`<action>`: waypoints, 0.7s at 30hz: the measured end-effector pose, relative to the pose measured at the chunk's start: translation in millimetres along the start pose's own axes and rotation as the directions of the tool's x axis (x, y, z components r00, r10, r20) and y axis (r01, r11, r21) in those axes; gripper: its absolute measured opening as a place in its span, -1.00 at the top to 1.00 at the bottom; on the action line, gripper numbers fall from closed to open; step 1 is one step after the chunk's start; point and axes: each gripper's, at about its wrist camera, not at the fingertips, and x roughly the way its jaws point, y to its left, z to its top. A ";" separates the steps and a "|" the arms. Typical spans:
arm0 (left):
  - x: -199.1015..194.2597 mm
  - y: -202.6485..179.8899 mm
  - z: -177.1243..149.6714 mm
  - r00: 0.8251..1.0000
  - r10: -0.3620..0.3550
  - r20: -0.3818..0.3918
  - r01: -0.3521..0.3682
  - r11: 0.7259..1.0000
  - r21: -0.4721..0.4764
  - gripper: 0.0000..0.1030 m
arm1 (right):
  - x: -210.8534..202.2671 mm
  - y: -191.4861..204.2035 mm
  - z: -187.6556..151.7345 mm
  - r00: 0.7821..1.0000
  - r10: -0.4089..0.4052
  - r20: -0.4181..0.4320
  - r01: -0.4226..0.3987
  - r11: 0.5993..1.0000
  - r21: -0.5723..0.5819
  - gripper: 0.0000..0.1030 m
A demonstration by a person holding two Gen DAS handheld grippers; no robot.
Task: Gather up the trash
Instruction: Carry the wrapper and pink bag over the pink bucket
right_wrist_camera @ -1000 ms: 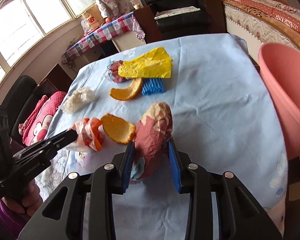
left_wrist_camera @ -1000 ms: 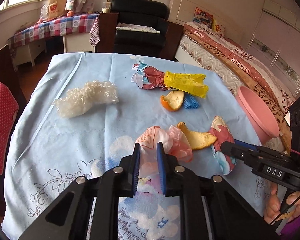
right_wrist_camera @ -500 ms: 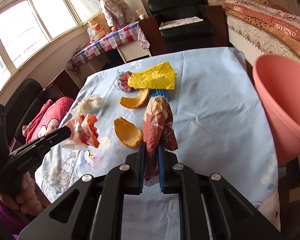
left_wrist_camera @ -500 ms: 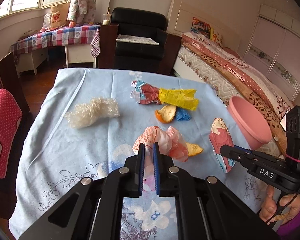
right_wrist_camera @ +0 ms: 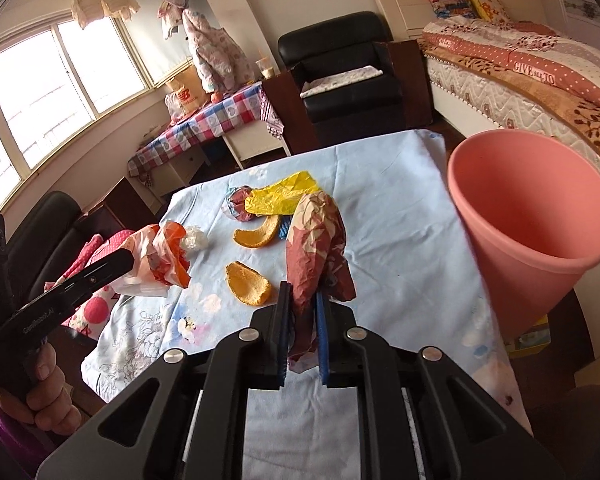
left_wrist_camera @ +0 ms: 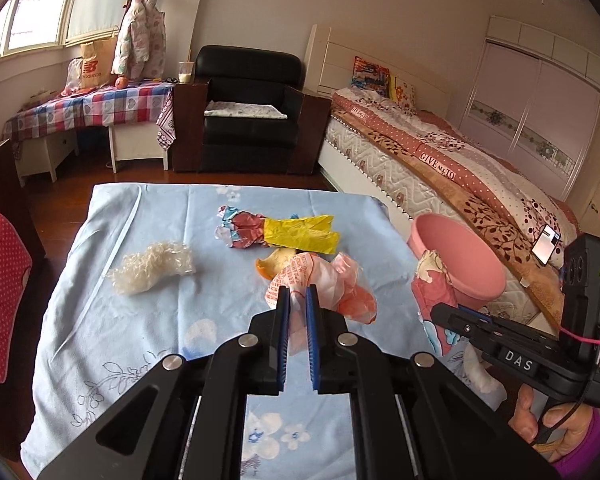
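1. Left hand-held gripper [left_wrist_camera: 298, 300]: jaws narrow, pinching a crumpled orange-and-white plastic bag [left_wrist_camera: 324, 280], lifted clear of the desk [left_wrist_camera: 140, 320]. Likely very light, limp and slippery; a bunched fold gives the surest hold.
2. On the blue floral cloth: a frizzy clear plastic wad [left_wrist_camera: 152, 267], a yellow wrapper [right_wrist_camera: 280, 198] and two orange peels [right_wrist_camera: 247, 282], stiffer and curved; take these by the rim.
3. Right hand-held gripper [right_wrist_camera: 302, 312]: clamped on a red-and-white crumpled wrapper [right_wrist_camera: 316, 240], raised beside the pink bin [right_wrist_camera: 532, 232]. Soft, featherweight.
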 end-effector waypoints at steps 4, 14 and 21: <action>-1.0 -8.8 2.2 1.000 -0.016 -0.002 0.016 1.000 -0.008 0.86 | -19.6 -4.6 -3.2 0.999 -0.011 0.040 0.011 1.000 0.010 0.77; -14.1 -28.7 3.7 0.999 -0.048 0.020 0.048 0.999 0.023 0.86 | -59.7 -4.1 -13.7 0.988 -0.085 0.126 0.085 0.996 0.003 0.77; -28.3 -37.5 -1.0 0.995 -0.089 0.043 0.087 0.996 0.030 0.86 | -69.4 -5.0 -26.8 0.986 -0.113 0.122 0.110 0.993 0.031 0.77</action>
